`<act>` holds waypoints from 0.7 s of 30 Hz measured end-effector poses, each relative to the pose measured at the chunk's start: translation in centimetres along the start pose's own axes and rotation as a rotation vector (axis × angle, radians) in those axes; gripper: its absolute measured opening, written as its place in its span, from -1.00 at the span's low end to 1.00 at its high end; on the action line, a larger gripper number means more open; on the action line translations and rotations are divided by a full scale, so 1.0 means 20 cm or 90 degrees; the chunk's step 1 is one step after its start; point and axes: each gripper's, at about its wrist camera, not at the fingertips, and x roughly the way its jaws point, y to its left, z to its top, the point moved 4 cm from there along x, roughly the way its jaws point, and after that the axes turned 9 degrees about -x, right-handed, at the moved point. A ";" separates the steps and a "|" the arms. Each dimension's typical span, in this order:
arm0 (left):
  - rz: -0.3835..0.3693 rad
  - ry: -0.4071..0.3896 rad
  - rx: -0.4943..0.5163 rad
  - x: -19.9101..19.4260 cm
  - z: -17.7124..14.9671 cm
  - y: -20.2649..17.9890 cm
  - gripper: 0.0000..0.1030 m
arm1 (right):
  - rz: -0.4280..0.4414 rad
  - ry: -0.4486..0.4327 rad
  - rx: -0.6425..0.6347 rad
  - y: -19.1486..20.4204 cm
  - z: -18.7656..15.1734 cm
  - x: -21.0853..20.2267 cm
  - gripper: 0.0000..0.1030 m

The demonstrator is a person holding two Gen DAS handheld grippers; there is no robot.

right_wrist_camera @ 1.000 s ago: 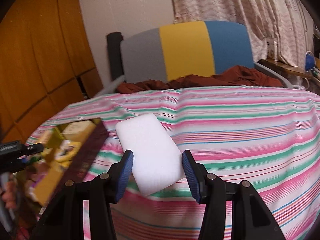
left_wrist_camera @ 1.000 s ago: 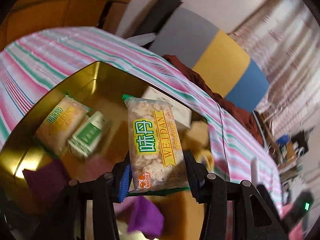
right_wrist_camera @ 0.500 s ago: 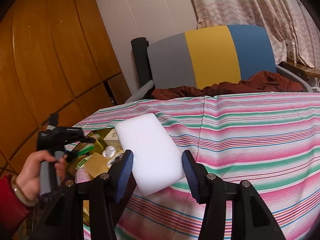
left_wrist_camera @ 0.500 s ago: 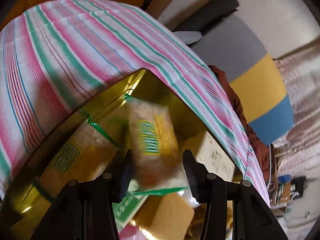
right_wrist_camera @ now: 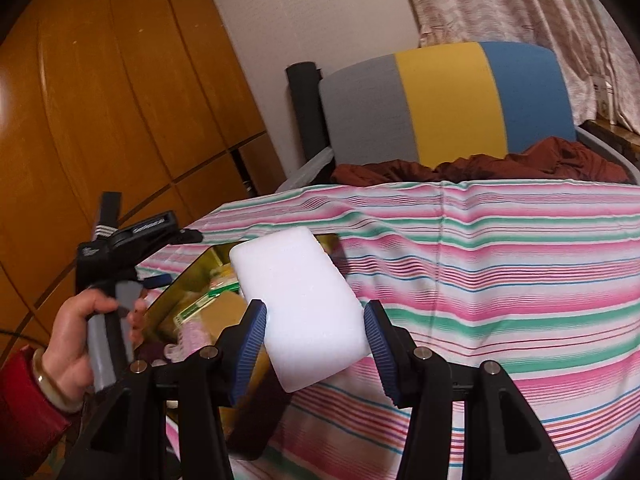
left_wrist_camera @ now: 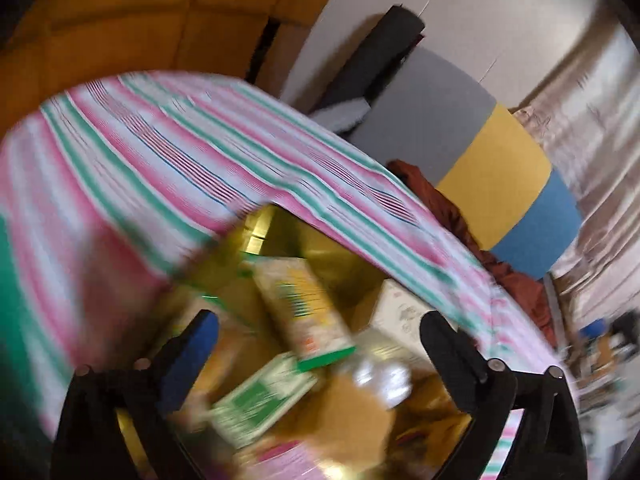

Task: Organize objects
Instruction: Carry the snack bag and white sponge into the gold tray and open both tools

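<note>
We judged this moment to be the handover between two placements into the gold box, which sat on the striped tablecloth. The left gripper hovered over the box, its jaws opening wide with nothing pressed between the pads; the snack packet lay beneath them, tilted on top of the other packets and small cartons in the box, though blur hid whether it had fully settled. The right gripper was clamped on the white sponge block, holding it in the air just beside the box, above the tablecloth. A hand in a red sleeve carried the left gripper at the box's near side. The next move, in our judgement, called for clearing the left gripper away from the box, then carrying the sponge block over a free spot inside it before loosening the right jaws.
</note>
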 end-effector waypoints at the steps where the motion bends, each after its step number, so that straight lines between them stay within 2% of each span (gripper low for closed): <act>1: 0.018 -0.014 0.011 -0.03 -0.01 0.02 1.00 | 0.009 0.004 -0.003 0.02 0.01 0.01 0.00; 5: 0.061 -0.056 0.010 -0.18 -0.08 0.17 1.00 | 0.045 0.018 -0.023 0.14 0.03 0.07 0.00; 10: 0.109 -0.062 -0.036 -0.32 -0.17 0.38 1.00 | 0.074 0.054 -0.080 0.35 0.05 0.19 0.01; 12: 0.109 -0.051 -0.049 -0.34 -0.18 0.42 1.00 | 0.085 0.066 -0.094 0.43 0.05 0.23 0.01; 17: 0.132 -0.084 -0.011 -0.44 -0.23 0.43 1.00 | 0.096 0.100 -0.120 0.59 0.08 0.39 0.02; 21: 0.147 -0.081 0.035 -0.49 -0.28 0.43 1.00 | 0.085 0.136 -0.138 0.66 0.12 0.53 0.02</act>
